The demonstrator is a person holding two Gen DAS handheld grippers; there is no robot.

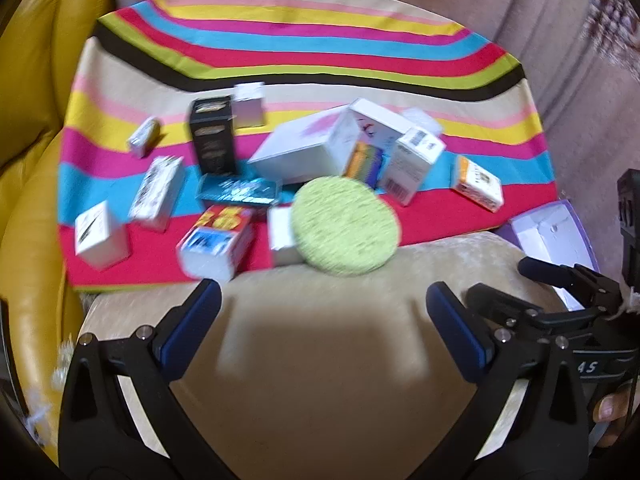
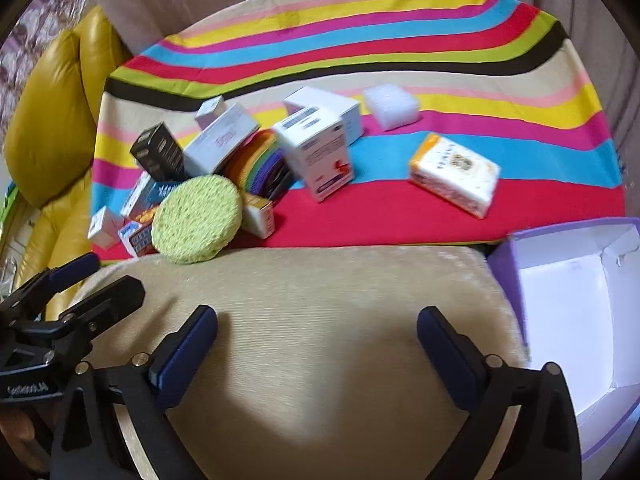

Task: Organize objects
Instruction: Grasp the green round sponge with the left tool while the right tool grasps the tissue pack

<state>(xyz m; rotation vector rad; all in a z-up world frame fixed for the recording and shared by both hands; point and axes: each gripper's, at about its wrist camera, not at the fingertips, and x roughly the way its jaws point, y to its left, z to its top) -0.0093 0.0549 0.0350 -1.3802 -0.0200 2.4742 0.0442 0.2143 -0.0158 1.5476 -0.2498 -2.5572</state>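
Several small cartons lie in a heap on a striped cloth [image 1: 304,52]. Among them are a round green pad [image 1: 346,226] [image 2: 197,218], a black box [image 1: 212,138] [image 2: 159,152], a large white box [image 1: 296,150], a rainbow-coloured item [image 2: 262,166] and an orange-and-white pack [image 1: 478,182] [image 2: 454,174]. My left gripper [image 1: 324,304] is open over the beige cushion [image 1: 320,360], short of the pile, with nothing between its fingers. My right gripper [image 2: 318,326] is also open and empty over the same cushion [image 2: 320,312]. An open purple box with a white inside [image 2: 572,320] [image 1: 550,236] stands at the right.
A yellow leather seat [image 1: 36,128] [image 2: 52,120] borders the cloth on the left. A pinkish ribbed surface [image 1: 580,80] runs behind and to the right. The other gripper shows at the right edge of the left wrist view [image 1: 560,292], with a fingertip of the person's hand [image 1: 608,410].
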